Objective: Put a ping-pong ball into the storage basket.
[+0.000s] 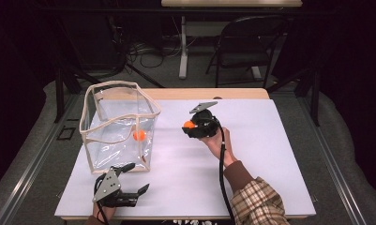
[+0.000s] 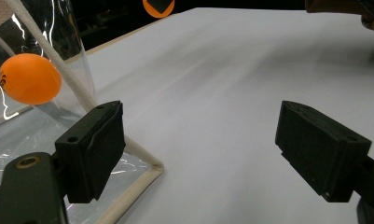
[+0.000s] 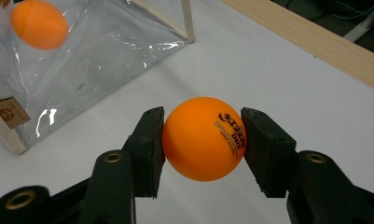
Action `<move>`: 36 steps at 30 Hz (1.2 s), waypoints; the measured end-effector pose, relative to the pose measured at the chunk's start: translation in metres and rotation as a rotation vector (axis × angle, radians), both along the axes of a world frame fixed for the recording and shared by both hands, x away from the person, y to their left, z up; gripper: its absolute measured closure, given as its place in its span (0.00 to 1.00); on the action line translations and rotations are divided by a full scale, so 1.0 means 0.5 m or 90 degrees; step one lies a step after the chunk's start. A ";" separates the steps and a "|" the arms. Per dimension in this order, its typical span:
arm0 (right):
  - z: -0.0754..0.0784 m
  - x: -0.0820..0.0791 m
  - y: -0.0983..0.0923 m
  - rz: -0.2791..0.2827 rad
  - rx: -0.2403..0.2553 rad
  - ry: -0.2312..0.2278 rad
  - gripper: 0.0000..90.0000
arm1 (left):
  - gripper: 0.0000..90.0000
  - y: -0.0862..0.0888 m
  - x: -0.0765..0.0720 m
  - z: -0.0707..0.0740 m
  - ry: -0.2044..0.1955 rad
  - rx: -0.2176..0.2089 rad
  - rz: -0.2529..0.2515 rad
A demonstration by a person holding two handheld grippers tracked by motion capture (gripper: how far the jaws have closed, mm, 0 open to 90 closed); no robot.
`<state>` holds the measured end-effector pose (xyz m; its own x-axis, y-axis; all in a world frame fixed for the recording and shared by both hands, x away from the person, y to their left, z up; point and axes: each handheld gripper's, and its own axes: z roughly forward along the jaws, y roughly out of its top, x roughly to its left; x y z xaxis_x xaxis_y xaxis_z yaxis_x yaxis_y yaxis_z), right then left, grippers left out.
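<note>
Right claw clamped on orange ball above counter — left claw wide apart, empty, beside clear bag.

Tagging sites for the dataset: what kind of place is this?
Probably a lab or workshop set up for recording: a table under a white sheet, dark curtains around it, loose cables and a folding chair on the carpet behind.

High view: fixed above the near edge of the desk, facing forward and down, far enough to take in the whole top. Left gripper view: low by the near-left corner, looking across the desk. Right gripper view: close, angled down mid-desk. All three share the clear bag.
</note>
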<state>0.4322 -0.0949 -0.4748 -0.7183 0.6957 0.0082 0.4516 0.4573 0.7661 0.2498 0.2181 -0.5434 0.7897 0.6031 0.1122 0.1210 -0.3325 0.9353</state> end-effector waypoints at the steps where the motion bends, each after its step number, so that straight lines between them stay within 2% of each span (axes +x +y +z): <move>1: 0.004 0.000 0.000 -0.002 0.003 -0.002 0.57 | 0.18 0.000 0.000 0.000 0.000 0.000 0.000; 9: 0.031 -0.003 0.005 0.006 0.013 -0.014 0.57 | 0.18 0.000 0.000 0.000 0.000 0.000 0.000; 19: 0.043 -0.002 0.006 0.010 0.008 -0.017 0.57 | 0.18 0.000 0.001 0.000 0.000 -0.002 -0.001; 36: 0.068 0.001 0.011 0.015 0.025 -0.021 0.57 | 0.18 -0.002 0.000 0.000 -0.001 0.000 -0.001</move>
